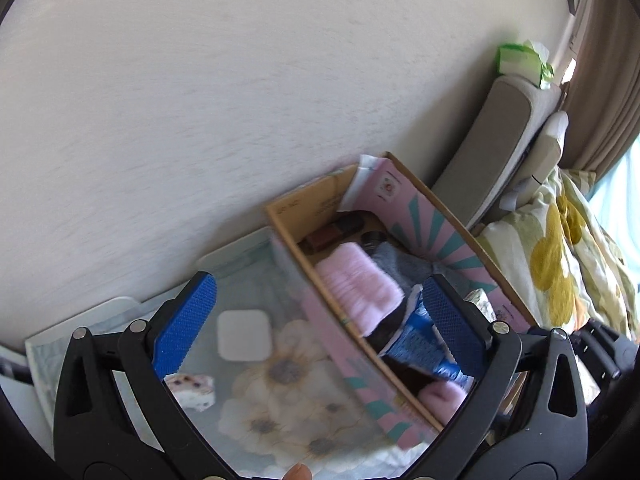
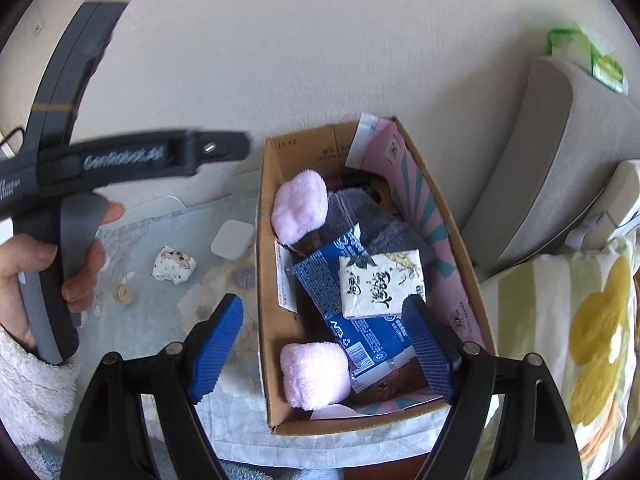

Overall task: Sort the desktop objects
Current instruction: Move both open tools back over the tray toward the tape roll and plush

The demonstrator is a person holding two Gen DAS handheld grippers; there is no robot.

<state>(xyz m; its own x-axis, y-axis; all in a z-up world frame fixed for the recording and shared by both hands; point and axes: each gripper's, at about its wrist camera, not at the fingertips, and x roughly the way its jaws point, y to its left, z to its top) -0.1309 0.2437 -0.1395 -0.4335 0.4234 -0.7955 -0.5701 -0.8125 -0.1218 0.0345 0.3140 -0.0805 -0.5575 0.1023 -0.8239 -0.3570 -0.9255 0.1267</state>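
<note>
The left gripper [image 1: 316, 316] hangs tilted over the desk [image 1: 248, 280], fingers spread and bare, a white square pad [image 1: 244, 335] and a crumpled wrapper [image 1: 194, 392] between them. The right gripper [image 2: 324, 344] hovers over the cardboard box [image 2: 266, 280] – fingers spread, bare – above a tissue pack [image 2: 382, 284] and pink fluffy cloths [image 2: 300, 204]; dark items at the box's far end are hard to make out

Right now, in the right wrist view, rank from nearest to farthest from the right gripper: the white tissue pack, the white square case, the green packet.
Measured from the right gripper:
1. White tissue pack, in the cardboard box, just ahead.
2. White square case, on the table, left of the box.
3. Green packet, atop the headboard, far right.
</note>
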